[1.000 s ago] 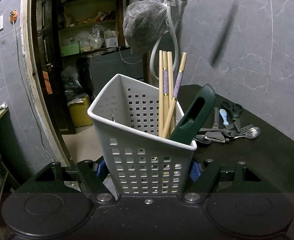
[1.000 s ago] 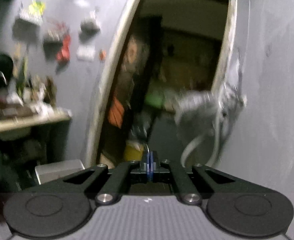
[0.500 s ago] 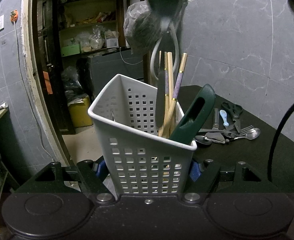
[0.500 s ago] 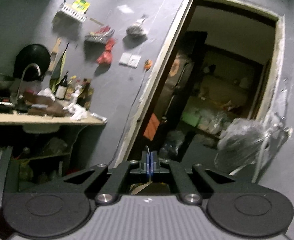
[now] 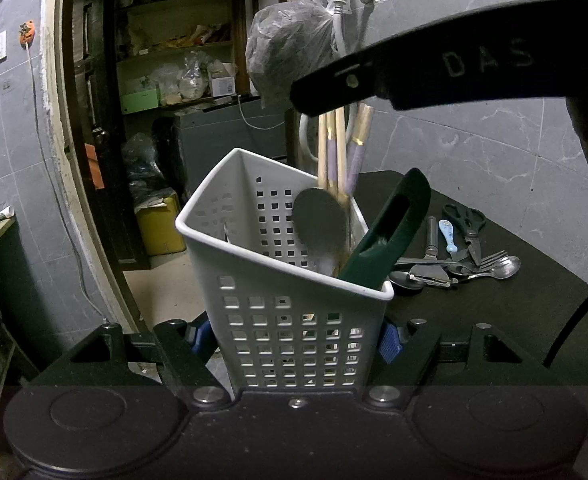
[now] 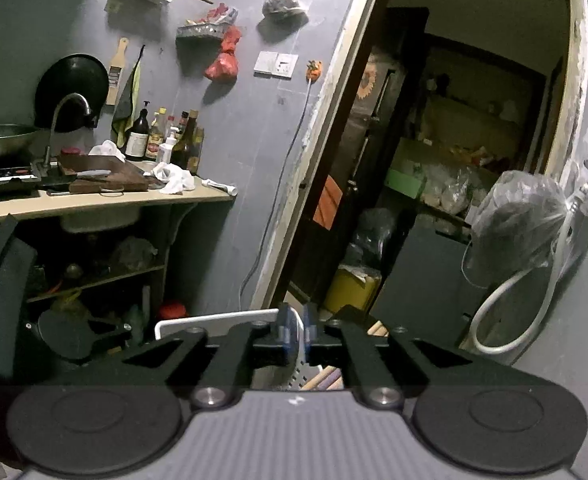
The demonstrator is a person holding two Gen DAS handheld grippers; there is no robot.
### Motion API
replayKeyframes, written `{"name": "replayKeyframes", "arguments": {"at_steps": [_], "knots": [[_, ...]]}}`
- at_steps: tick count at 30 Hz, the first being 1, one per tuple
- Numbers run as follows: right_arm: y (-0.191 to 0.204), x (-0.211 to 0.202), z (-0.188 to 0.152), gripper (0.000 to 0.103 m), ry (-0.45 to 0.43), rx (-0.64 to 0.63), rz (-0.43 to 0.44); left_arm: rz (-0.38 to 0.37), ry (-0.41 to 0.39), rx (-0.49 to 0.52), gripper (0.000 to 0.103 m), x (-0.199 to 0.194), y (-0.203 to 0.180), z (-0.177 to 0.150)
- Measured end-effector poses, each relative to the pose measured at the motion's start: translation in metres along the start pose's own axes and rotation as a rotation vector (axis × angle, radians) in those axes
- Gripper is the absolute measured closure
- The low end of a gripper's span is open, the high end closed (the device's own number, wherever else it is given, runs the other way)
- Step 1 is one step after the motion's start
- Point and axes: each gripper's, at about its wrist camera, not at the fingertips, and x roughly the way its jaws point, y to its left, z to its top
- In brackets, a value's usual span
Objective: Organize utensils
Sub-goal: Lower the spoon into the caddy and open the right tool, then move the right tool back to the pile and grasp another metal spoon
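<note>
White perforated basket [image 5: 294, 332], dark green handle [image 5: 390, 232], black table [image 5: 494, 312]

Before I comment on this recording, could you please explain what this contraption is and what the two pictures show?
There is no robot: a person holds a two-fingered claw in each hand, each with a wide-angle camera looking along its fingers. The left camera's picture shows the left claw clamped on a white perforated basket by a black table. Chopsticks and a dark green handle stand in it, and a blurred spoon appears to be dropping in. More cutlery and scissors lie on the table behind. The right camera's picture looks from above towards a doorway. The right claw has just been opening, with nothing gripped between its pads.
</note>
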Motion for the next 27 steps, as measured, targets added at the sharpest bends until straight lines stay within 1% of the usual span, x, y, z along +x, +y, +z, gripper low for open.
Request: {"name": "replayKeyframes", "arguments": {"at_steps": [2,3,4,5,6,8,9,11,13,17,19,22,24,27], "knots": [[-0.002,-0.001,0.000,0.070,-0.001,0.018,0.005,-0.001,-0.001,0.001,0.026,0.001,0.000,0.000],[-0.003,-0.003,-0.001,0.064,-0.005,0.032,0.003,0.000,-0.001,0.001,0.026,0.001,0.000,0.000],[-0.005,-0.005,-0.002,0.052,-0.009,0.042,-0.002,0.000,-0.001,0.001,0.026,0.001,0.000,0.000],[-0.008,-0.008,-0.003,0.045,-0.014,0.051,-0.008,-0.001,-0.001,0.001,0.026,0.002,0.000,0.000],[-0.010,-0.012,-0.004,0.043,-0.022,0.064,-0.020,0.000,-0.001,0.002,0.026,0.002,0.000,0.000],[-0.016,-0.020,-0.010,0.028,-0.035,0.096,-0.048,-0.001,-0.001,0.001,0.026,0.002,0.000,0.000],[-0.020,-0.025,-0.014,0.023,-0.047,0.116,-0.067,-0.001,-0.001,0.002,0.026,0.002,0.000,0.000],[-0.029,-0.037,-0.025,0.000,-0.071,0.158,-0.128,-0.001,-0.001,0.001,0.026,0.002,0.000,0.000],[-0.040,-0.046,-0.039,0.000,-0.079,0.208,-0.197,0.000,-0.001,0.001,0.026,0.002,0.000,0.000],[-0.071,-0.058,-0.078,0.000,0.006,0.371,-0.308,0.000,0.002,0.002,0.026,0.004,-0.001,0.000],[-0.089,-0.063,-0.100,0.000,0.046,0.473,-0.342,-0.001,0.002,0.004,0.026,0.004,-0.001,0.000],[-0.114,-0.068,-0.136,0.000,0.073,0.612,-0.391,-0.004,0.004,0.004,0.026,0.003,0.001,-0.002],[-0.129,-0.069,-0.162,0.000,0.078,0.669,-0.406,-0.004,0.008,0.005,0.026,0.003,0.001,-0.002],[-0.152,-0.064,-0.197,0.000,0.145,0.747,-0.429,-0.003,0.013,0.005,0.026,0.003,0.001,-0.001]]}}
